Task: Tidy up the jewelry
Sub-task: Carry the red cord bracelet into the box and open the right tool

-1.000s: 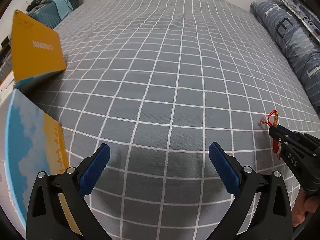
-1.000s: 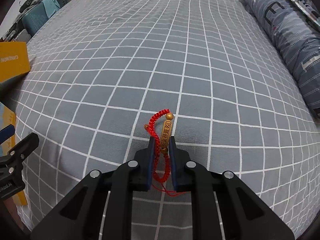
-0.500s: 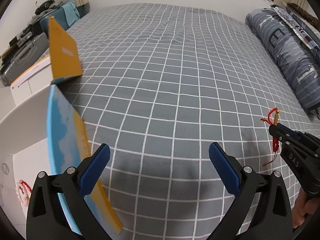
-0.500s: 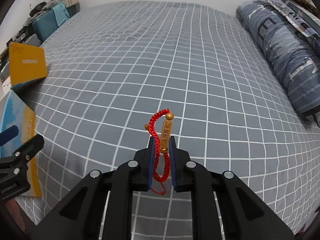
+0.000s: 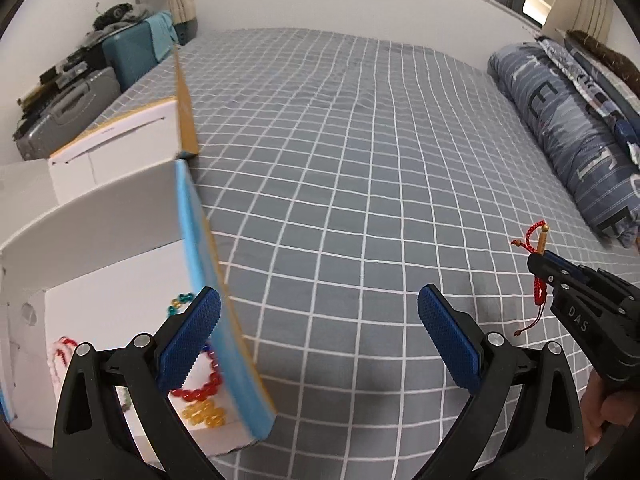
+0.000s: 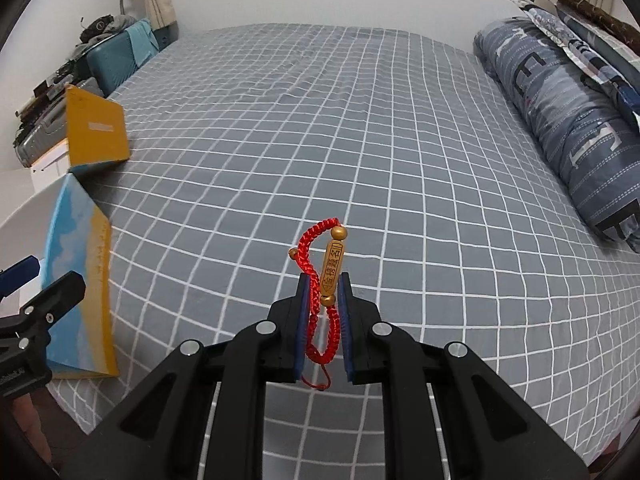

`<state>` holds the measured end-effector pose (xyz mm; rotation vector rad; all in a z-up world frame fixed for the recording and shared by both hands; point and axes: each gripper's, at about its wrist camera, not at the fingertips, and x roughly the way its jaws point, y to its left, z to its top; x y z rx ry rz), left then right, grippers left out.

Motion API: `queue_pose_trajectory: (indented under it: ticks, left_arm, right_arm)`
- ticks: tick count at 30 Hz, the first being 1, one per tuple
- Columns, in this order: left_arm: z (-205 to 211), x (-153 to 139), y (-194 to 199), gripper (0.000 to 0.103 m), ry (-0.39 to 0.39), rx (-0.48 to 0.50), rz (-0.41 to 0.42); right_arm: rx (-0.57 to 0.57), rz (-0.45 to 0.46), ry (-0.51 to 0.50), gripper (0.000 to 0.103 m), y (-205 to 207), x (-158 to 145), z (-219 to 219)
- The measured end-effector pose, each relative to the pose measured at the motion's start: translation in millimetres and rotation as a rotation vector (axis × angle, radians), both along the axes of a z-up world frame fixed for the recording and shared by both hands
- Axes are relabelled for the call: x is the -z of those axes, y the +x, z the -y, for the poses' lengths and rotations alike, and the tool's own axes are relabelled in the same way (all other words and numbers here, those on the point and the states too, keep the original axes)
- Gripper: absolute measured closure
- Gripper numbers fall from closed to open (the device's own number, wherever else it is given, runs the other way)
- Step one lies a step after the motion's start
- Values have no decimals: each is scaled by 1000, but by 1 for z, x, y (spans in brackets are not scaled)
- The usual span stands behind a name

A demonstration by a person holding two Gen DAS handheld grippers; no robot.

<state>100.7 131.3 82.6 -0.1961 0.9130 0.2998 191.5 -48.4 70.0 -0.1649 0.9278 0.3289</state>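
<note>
My right gripper [image 6: 323, 280] is shut on a red braided cord bracelet with a gold bar charm [image 6: 331, 267] and holds it above the grey checked bed; it also shows in the left wrist view [image 5: 536, 254]. My left gripper [image 5: 318, 334] is open and empty, its left finger over the edge of an open white box with a blue and yellow side [image 5: 204, 248]. Inside the box lie a red bead bracelet [image 5: 200, 390], yellow beads [image 5: 202, 416], a teal bead piece [image 5: 180, 304] and a pink-white one [image 5: 60, 354].
The grey checked bed [image 6: 320, 128] fills both views. A second white box with a yellow flap [image 6: 96, 132] stands behind the first at the left edge. A rolled blue duvet [image 6: 568, 120] lies along the right. Suitcases [image 5: 72, 108] stand left of the bed.
Both grippers have risen and tilted, the left one moving left so the open box interior with its beads has come into view. The right gripper still holds the red bracelet.
</note>
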Motion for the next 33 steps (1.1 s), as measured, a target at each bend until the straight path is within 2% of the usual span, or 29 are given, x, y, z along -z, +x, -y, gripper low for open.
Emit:
queue_pose_trajectory:
  ticks: [11,15,28,33]
  left_arm:
    - [-51,-37,-55,6,-21,-127,62]
    - [-79,-46,-77,6,11,-182,72]
    - [-184,-41,-150,6,68,-361,54]
    - [-215,-34,-172,6,67,-415,39]
  right_arm:
    - [-91,34,44,90,-33,-32,-55]
    - [-138,43,56,90,-47,-40,-90]
    - [-338,63,117,90,-101,-51,-218]
    - [-406,31,93,90,-115,-32,-265]
